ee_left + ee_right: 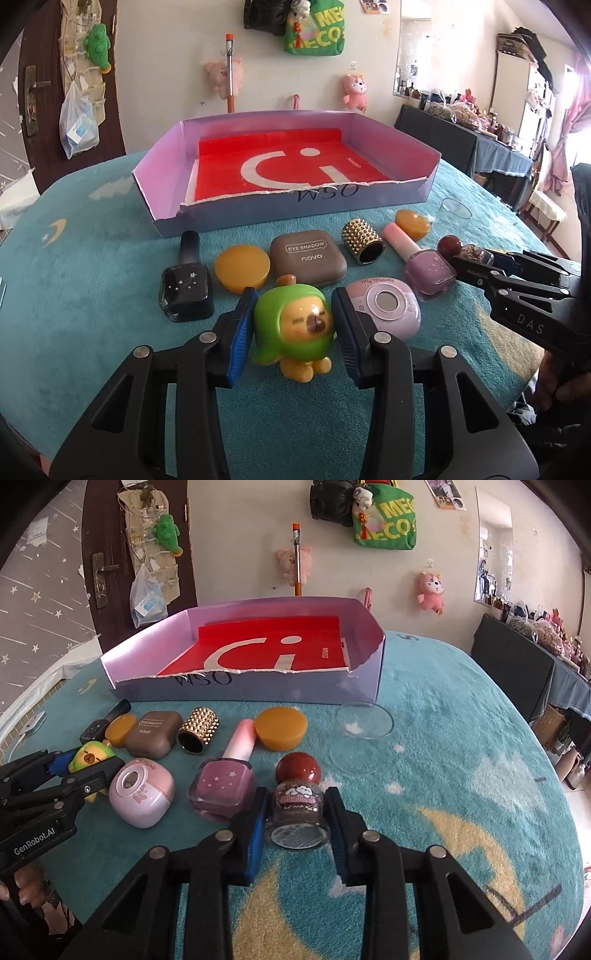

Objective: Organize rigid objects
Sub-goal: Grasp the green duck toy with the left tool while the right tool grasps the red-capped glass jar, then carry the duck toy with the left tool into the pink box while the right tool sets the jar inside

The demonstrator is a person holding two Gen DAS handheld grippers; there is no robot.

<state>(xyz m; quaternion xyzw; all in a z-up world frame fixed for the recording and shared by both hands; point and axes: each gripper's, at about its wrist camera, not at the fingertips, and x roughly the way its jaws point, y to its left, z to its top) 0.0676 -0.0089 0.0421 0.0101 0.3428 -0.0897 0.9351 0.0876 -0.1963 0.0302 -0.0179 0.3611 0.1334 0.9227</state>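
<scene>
My left gripper (295, 328) has its blue pads around a green-hooded yellow toy figure (295, 328) lying on the teal cloth; the pads touch its sides. It also shows in the right wrist view (90, 757). My right gripper (295, 819) is closed around a small glass jar with a red round stopper (297, 805), also seen in the left wrist view (452, 247). Loose items lie between them: a dark nail polish bottle (186, 288), a brown eye shadow case (308, 258), a pink round case (384, 306), a purple nail polish bottle (428, 273), a studded gold cap (362, 242).
A lilac cardboard tray (421, 192) with a red sheet inside stands behind the items. Two amber discs (242, 269) (412, 223) and a clear glass dish (364, 723) lie on the cloth. The table edge curves away on both sides.
</scene>
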